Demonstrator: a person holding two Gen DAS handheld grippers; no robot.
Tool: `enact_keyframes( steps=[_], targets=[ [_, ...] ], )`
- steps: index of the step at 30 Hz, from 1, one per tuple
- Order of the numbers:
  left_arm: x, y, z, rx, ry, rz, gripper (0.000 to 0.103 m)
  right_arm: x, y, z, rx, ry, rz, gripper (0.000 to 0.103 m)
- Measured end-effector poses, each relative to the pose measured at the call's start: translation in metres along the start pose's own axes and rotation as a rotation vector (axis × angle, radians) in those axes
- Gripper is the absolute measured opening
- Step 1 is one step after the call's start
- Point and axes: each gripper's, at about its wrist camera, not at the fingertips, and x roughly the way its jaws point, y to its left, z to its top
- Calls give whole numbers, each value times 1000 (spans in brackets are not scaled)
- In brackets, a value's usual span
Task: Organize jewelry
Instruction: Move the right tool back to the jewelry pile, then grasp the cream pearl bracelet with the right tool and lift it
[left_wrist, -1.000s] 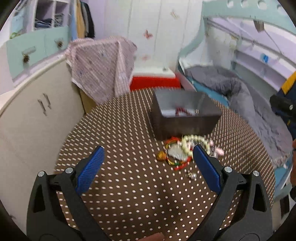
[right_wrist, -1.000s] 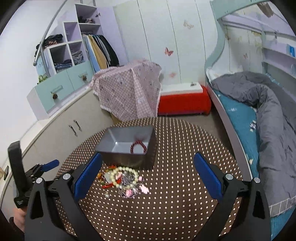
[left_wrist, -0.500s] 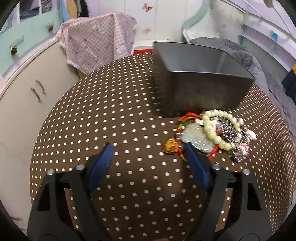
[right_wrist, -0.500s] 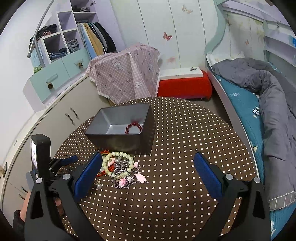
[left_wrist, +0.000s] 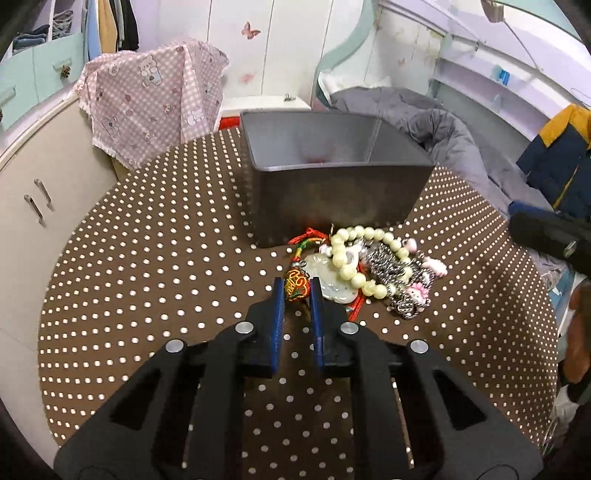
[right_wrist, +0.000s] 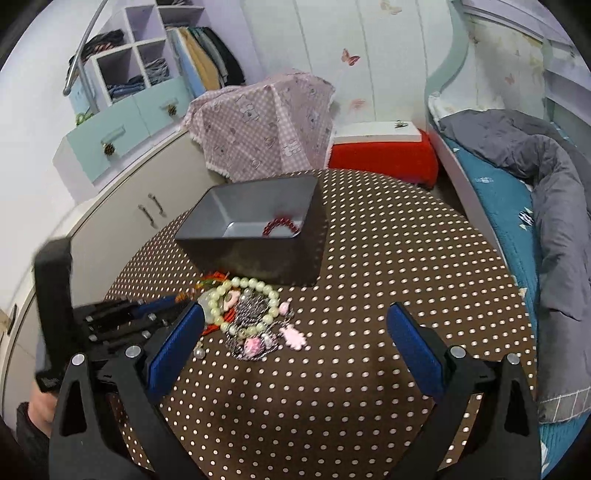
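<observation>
Box (right_wrist: 255, 236) w/ one bracelet (right_wrist: 279, 226), maybe

On the table (right_wrist: 369, 387), the box (right_wrist: 255, 254) sits at 12 o'clock of the jewelry pile (right_wrist: 247, 317), just beside it. A bracelet (right_wrist: 280, 227) lies in the box. The bed (right_wrist: 517, 206) stands at 3 o'clock of the table, the cabinet (right_wrist: 125, 218) at 9 o'clock, the draped cloth (right_wrist: 262, 125) at 12.
</observation>
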Motion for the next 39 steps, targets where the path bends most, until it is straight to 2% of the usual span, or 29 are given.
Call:
enact_keyframes(
  steps=[4, 5, 7, 9, 16, 17, 19, 20, 25, 32, 39],
  targets=[
    [-17, 2, 0, -11, -32, -2, 13, 11, 18, -4, -84, 19, 52, 95],
    [-19, 2, 0, -15, -37, -2, 13, 17, 24, -4, -115, 29, 67, 92],
    [-25, 2, -4, -20, -45, -1, 13, 27, 35, -4, -158, 49, 92, 82],
    [-25, 5, -6, -25, -42, 9, 13, 44, 49, -2, -215, 82, 125, 63],
    [-20, 20, -7, -48, -28, 21, 13, 82, 75, -5, -367, 178, 125, 39],
    [-19, 20, -7, -49, -26, 20, 13, 87, 76, -7, -382, 200, 123, 27],
    [-17, 20, -6, -50, -24, 20, 13, 88, 77, -10, -408, 201, 114, 19],
    [-18, 21, -6, -51, -25, 19, 13, 86, 76, -10, -407, 203, 115, 8],
    [-24, 22, -2, -53, -50, 10, 13, 56, 55, -3, -319, 135, 177, 8],
    [-55, 15, 14, -27, -125, -28, 13, 9, 16, 27, -105, 19, 369, 8],
    [-83, 10, 27, -6, -191, -40, 13, -17, 14, 51, -39, -50, 446, 8]
  ],
)
